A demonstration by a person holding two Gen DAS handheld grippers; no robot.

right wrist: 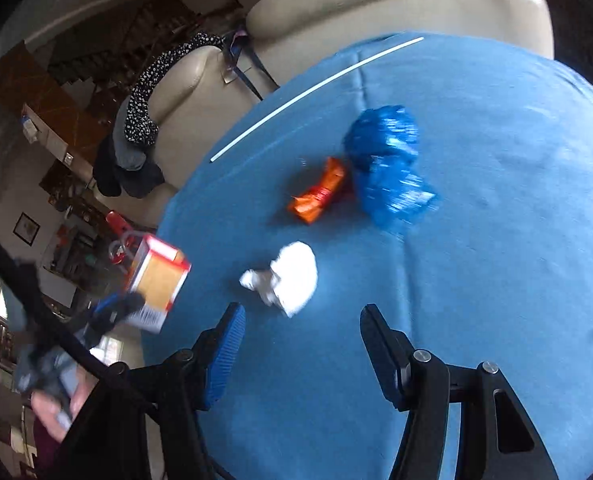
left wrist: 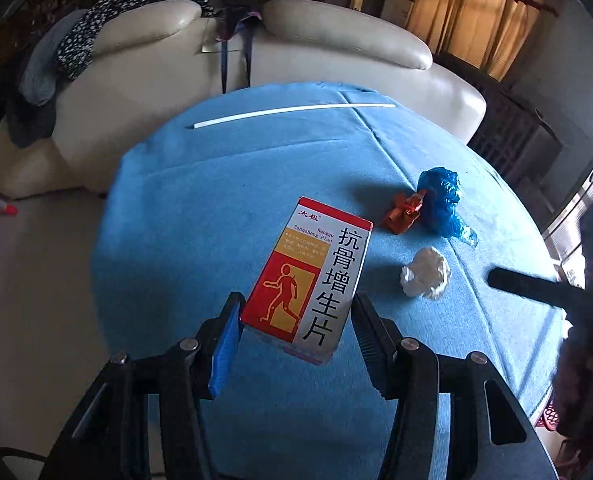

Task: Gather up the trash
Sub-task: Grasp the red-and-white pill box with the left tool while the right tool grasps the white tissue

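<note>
Two grippers work over a table covered with a blue cloth (left wrist: 200, 216), and behind it stands a cream leather sofa (left wrist: 144, 64) with dark dotted clothes (left wrist: 80, 40) thrown over its back. On the far part of the cloth lies a long thin white strip (left wrist: 292, 113).

Next in size is the medicine box (left wrist: 312, 276), red, yellow and silver with Chinese letters. The left gripper (left wrist: 296, 312) grips it by the lower part, one finger pressing on each side. In the right wrist view the same box (right wrist: 158, 280) hangs beside the left edge of the table, in the air, not over the cloth.

Further right on the cloth lies a crumpled blue plastic bag (right wrist: 388, 160). An orange wrapper (right wrist: 318, 194) lies against its left side, touching it. Nearer to the cameras, apart from these two, lies a white paper ball (right wrist: 290, 276).

The right gripper (right wrist: 300, 320) hovers just before this paper ball with its fingers spread apart, and nothing is between them.
</note>
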